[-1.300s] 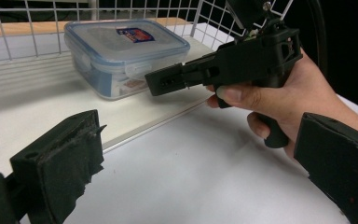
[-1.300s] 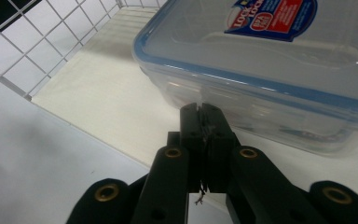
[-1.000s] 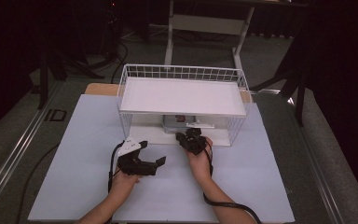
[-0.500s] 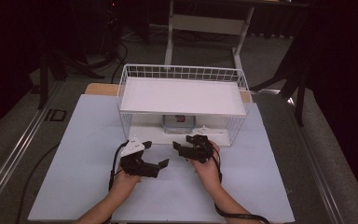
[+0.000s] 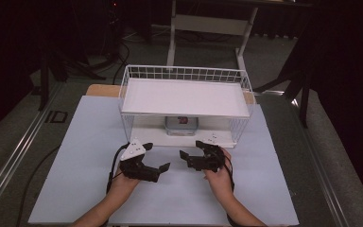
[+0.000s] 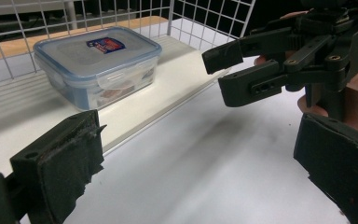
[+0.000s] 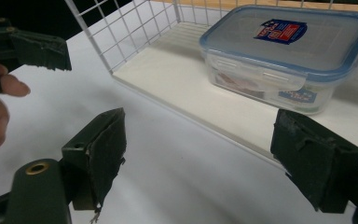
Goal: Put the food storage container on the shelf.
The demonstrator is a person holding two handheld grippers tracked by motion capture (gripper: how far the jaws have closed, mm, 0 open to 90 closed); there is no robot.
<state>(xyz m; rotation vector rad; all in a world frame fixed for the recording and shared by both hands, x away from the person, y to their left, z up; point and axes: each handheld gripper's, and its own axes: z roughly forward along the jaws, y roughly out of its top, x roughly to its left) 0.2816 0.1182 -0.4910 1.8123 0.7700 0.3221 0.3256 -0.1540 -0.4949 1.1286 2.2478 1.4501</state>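
Observation:
A clear plastic box with a blue-rimmed lid point(image 5: 182, 126) sits on the lower shelf of a white wire rack point(image 5: 185, 73). The box point(image 6: 98, 65) lies ahead of both grippers, and nothing touches the box point(image 7: 284, 56). My right gripper point(image 5: 192, 151) hovers over the white mat in front of the rack. Its jaws have just been opening and stand wide, nothing between them point(image 7: 207, 158). My left gripper point(image 5: 156, 157) faces it from the left, also open and empty point(image 6: 200, 177). The right gripper point(image 6: 261, 70) is seen across from it.
The rack's upper shelf point(image 5: 184, 97) overhangs the box, leaving a low gap at the front. The white mat point(image 5: 274, 189) spreads around both hands. Dark floor and a stand's legs point(image 5: 208, 28) lie beyond the table.
The right gripper has drawn back from the rack's lower shelf toward the person and its jaws have opened. The box stays on the shelf. The left gripper has hardly moved.

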